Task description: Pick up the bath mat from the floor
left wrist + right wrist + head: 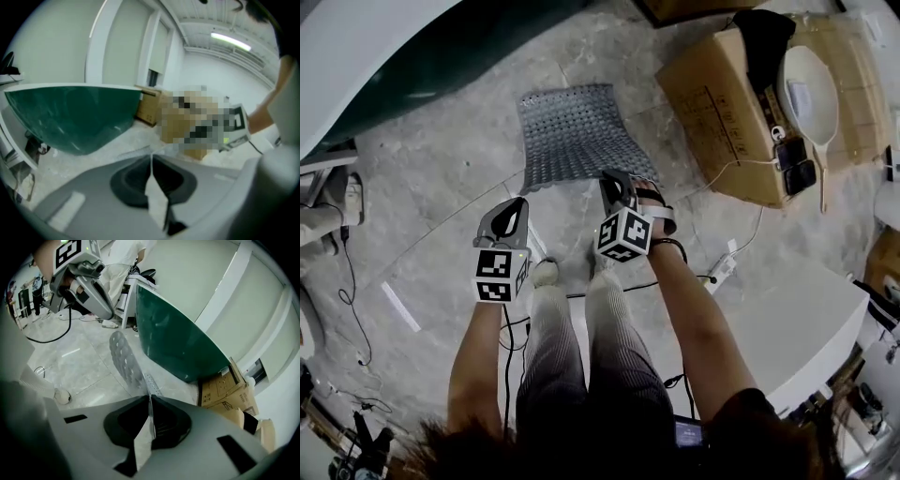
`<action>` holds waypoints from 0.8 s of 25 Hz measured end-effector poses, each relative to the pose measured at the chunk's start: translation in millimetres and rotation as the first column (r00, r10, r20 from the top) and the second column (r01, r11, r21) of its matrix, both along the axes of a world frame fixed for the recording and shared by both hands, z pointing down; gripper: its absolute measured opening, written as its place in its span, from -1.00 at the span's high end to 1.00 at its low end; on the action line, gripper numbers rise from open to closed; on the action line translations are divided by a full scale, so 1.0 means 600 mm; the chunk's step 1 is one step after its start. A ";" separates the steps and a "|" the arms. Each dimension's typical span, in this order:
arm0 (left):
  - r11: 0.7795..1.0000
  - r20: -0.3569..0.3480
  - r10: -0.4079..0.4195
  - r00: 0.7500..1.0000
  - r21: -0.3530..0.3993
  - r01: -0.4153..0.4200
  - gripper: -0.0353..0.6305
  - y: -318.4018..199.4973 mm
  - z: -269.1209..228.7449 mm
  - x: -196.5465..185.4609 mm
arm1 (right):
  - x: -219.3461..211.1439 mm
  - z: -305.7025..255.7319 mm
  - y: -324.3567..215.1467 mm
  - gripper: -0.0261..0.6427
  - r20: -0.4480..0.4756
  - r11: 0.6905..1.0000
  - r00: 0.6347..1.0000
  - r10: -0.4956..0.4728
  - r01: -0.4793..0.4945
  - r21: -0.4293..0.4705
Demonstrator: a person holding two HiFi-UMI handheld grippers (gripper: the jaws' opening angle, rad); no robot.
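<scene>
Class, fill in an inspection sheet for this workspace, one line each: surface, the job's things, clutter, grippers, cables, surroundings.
Surface: grey marbled floor with a strip of white tape.
Job's things: grey perforated bath mat, its near edge clamped between the fingers of the right gripper.
Clutter: an open cardboard box beside the mat.
Grippers: left gripper shut, nothing in it; right gripper shut on the bath mat.
Cables: black cable on the floor at the left; white cable by the box.
Surroundings: large green-sided fixture beyond the mat; white block at the right.
</scene>
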State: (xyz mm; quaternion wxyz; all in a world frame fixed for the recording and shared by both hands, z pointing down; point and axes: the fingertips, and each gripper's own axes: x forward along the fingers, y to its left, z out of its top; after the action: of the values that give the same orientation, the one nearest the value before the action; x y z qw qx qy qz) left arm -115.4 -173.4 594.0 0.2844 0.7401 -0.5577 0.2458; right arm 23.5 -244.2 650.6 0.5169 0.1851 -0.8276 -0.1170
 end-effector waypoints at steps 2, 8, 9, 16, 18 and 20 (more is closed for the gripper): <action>1.000 0.007 -0.006 1.000 0.017 0.006 0.85 -0.006 -0.023 -0.005 | -0.002 -0.028 -0.014 0.89 0.016 1.000 1.000 0.014 -0.014 0.009; 0.999 -0.033 -0.050 0.998 0.017 0.051 0.85 0.017 -0.093 0.003 | 0.015 -0.105 -0.010 0.89 0.034 0.999 0.998 0.047 -0.048 0.016; 0.998 -0.035 -0.055 0.998 0.023 0.056 0.85 0.016 -0.106 0.000 | 0.015 -0.119 -0.013 0.89 0.038 0.998 0.998 0.052 -0.053 0.020; 0.993 -0.056 -0.103 0.993 0.056 0.106 0.85 0.025 -0.192 -0.025 | 0.020 -0.210 -0.019 0.89 0.080 0.993 0.990 0.114 -0.116 0.024; 0.990 -0.069 -0.118 0.991 0.066 0.122 0.85 0.027 -0.216 -0.028 | 0.023 -0.237 -0.015 0.89 0.093 0.992 0.988 0.125 -0.128 0.022; 0.988 -0.080 -0.128 0.989 0.079 0.134 0.85 0.029 -0.241 -0.029 | 0.027 -0.263 -0.008 0.89 0.106 0.990 0.985 0.134 -0.137 0.018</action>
State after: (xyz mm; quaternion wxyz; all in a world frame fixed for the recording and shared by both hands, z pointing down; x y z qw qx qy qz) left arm -132.9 -155.7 449.4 0.2892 0.7218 -0.6040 0.1750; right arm 39.7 -249.3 492.9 0.4774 0.2533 -0.8374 -0.0822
